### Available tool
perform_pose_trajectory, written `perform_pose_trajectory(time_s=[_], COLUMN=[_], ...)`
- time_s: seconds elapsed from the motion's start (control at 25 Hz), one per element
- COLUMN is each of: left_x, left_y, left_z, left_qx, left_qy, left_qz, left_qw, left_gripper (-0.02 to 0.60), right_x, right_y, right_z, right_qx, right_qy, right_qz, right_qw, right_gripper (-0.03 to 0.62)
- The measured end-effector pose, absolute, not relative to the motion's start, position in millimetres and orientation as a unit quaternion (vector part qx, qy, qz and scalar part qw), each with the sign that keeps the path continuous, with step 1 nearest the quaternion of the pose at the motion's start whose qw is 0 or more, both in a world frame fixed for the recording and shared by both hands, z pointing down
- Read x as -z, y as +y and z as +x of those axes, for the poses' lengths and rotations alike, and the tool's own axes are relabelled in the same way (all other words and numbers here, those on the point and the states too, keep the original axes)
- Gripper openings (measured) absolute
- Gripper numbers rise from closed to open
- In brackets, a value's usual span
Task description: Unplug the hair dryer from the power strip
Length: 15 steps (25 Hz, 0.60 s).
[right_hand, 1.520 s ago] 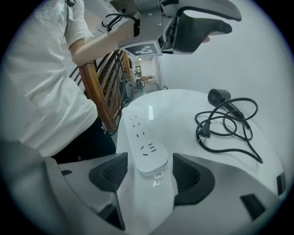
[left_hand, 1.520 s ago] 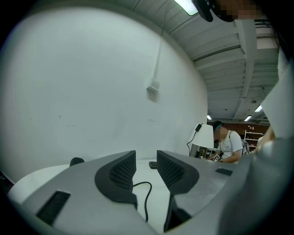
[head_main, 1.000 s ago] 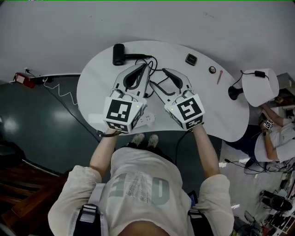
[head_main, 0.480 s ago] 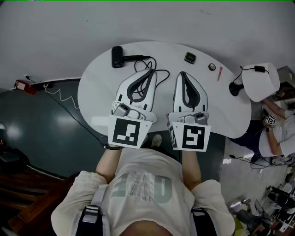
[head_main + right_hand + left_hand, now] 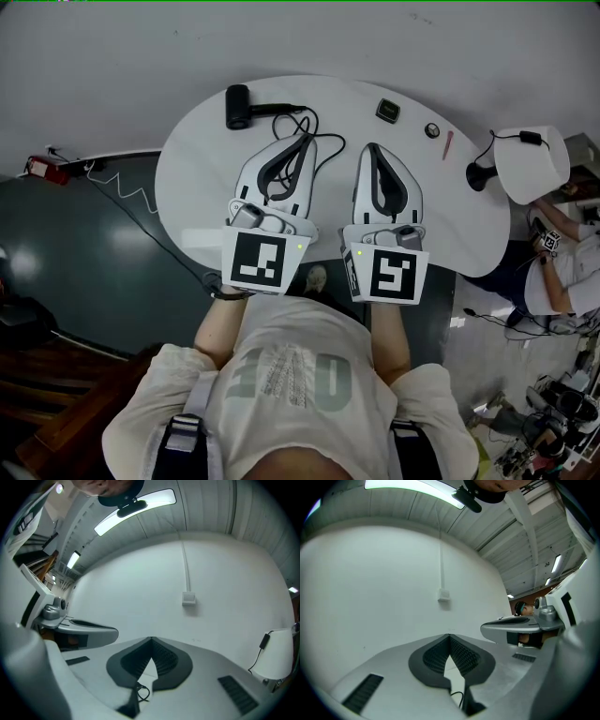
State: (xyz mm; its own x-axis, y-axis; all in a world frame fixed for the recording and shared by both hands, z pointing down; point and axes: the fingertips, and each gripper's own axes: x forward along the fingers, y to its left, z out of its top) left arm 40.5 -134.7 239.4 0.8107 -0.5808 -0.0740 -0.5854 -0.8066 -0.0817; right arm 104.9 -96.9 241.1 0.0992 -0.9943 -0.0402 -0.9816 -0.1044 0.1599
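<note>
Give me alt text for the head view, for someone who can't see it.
The left gripper and right gripper hang shut and empty, side by side over a white table. A black hair dryer lies near its far edge.

Wht table (image 5: pixel 455 211), dk floor (image 5: pixel 75 258), wht wall (image 5: pixel 370 588)

The hair dryer (image 5: pixel 240 106) lies at the upper left of the counter (image 5: pixel 187 187), its cord (image 5: pixel 302 122) trailing right, just above the left gripper (image 5: pixel 307 139). The right gripper (image 5: pixel 373 150) sits beside it, right of centre. A small device (image 5: pixel 388 111), a round piece (image 5: pixel 432 130) and a stick (image 5: pixel 448 145) line the upper right edge, with a lamp (image 5: pixel 530 167) at the right end.
</note>
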Motion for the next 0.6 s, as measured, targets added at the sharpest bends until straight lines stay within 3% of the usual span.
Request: perform_pose_trajectory(time_s=[0.6], left_x=[-242.1], left_y=[-141.8], left_z=[28.9], left_qx=[-0.019], left_qy=[0.322], left_qz=[-0.946], left_qw=[0.039], left_gripper=[0.005], right_x=[-244.8], right_y=[-104.4], right_z=[98.3], right_qx=[0.072], right_qy=[-0.686], right_qz=[0.721], right_qw=[0.062], right_gripper=[0.003])
